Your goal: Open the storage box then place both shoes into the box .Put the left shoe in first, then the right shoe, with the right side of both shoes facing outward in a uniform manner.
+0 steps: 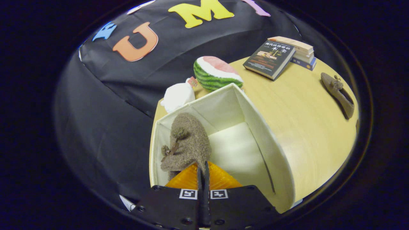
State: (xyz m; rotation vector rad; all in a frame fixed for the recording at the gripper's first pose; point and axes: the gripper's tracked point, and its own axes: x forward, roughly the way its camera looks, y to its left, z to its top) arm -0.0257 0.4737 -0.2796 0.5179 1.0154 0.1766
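Note:
My gripper [203,174] is shut on the rim of a brown felt shoe [188,143] with a small bow. I hold it inside the open white storage box [271,150], near the box's left wall, toe pointing away from me. The box's white floor shows to the right of the shoe. The other brown shoe [339,93] lies on its side on the wooden table [306,127], far to the right beyond the box.
Behind the box sit a watermelon slice [215,73] and a white crumpled object [177,96]. A dark book [269,59] leans on a stack of books [300,51] at the table's far side. Bare tabletop lies between box and second shoe.

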